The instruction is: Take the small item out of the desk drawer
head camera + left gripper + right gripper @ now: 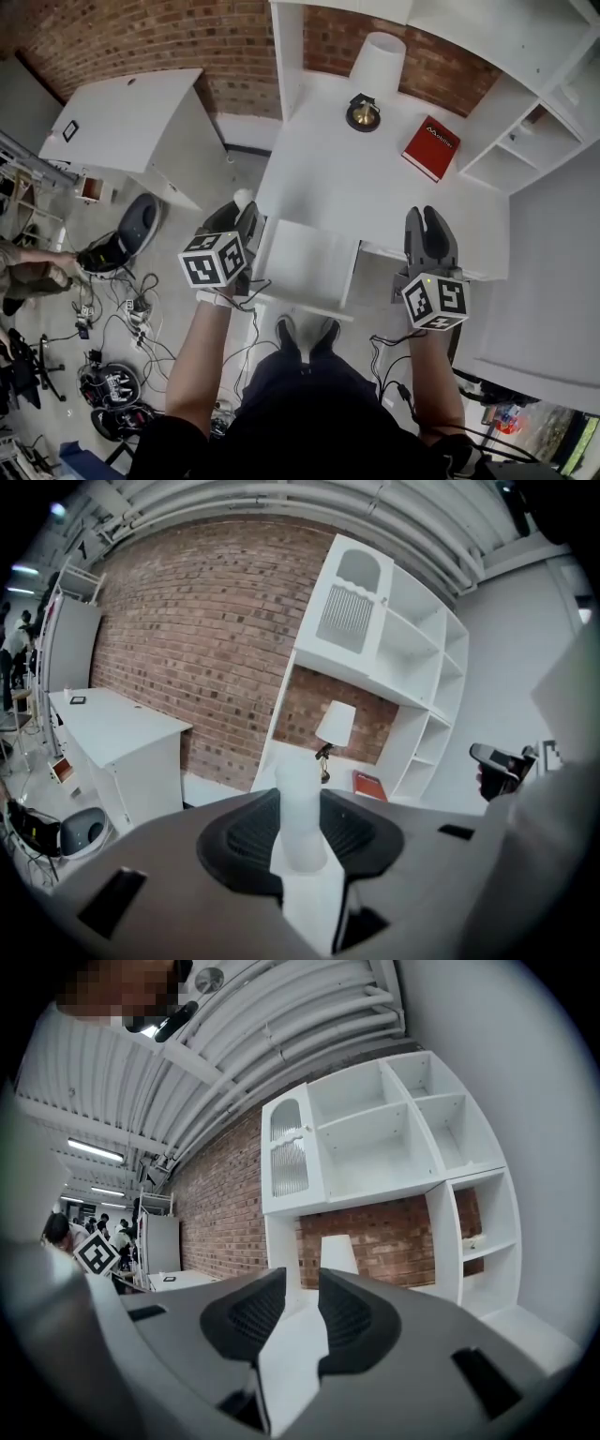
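Far left edge of the head view: another person's arm [21, 267], with loose cables [122, 323] on the floor nearby. Beyond them, against the brick wall [141, 37], stands a white side table [131, 117].

The left gripper [236, 217] is held up over the floor, just left of the open drawer [309, 262]. Its jaws are narrow and clamped on the small item [300, 817], a pale, translucent, cylinder-shaped piece that stands upright between the pads and pokes out past the tips. From the head view only its rounded white top shows, at the jaw tips. So the item is out of the drawer and up in the air, touching nothing but the left gripper.

The drawer is white and pulled out toward the person, from the near-left part of the white desk [375, 187]. The person's shoes [305, 333] are just below its near edge.

On the desk, at the far side, is a lamp [373, 75] with a white shade and brass base. To its right a red book [430, 147] lies flat.

The right gripper [428, 217] hovers at the desk's near edge, right of the drawer and well apart from the left one. Its jaws are a little apart — narrow gap, nothing between the pads. It points roughly level toward the white shelf unit [525, 141] on the right.
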A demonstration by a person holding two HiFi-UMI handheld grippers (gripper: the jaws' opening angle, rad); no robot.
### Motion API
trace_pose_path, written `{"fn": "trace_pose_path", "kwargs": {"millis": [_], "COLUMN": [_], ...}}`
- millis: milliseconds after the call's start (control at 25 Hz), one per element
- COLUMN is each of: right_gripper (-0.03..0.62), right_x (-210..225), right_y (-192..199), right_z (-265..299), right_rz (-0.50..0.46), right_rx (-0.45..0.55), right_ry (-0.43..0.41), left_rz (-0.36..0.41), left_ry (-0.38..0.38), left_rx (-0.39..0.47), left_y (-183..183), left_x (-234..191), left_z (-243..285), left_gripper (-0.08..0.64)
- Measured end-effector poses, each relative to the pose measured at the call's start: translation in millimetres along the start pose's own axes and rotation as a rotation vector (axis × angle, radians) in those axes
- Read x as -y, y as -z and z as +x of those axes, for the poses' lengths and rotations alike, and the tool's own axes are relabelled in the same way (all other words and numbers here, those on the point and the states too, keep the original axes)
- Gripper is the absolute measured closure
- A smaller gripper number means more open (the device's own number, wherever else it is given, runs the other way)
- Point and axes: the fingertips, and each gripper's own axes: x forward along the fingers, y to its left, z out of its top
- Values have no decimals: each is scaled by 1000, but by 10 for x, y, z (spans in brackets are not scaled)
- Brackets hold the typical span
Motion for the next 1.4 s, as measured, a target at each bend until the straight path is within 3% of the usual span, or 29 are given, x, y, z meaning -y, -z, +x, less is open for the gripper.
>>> {"fn": "trace_pose_path", "kwargs": {"millis": [160, 560, 840, 1400], "right_gripper": [486, 495, 499, 506], "right_x": [-57, -111, -54, 25], "right_y": [-152, -466, -599, -652], "right_z": [-51, -198, -250, -203], "right_rz": [-12, -63, -76, -80], "right_rx": [22, 69, 93, 99], "right_ry": [2, 5, 13, 5], "left_rz": [35, 218, 290, 302], "left_ry": [-2, -27, -21, -37], "left_rx": [95, 284, 380, 399], "left_y": [-289, -985, -1257, -1342], "left_x": [76, 337, 554, 588], "left_z": [-223, -700, -872, -832], "left_gripper": [433, 431, 431, 432]}}
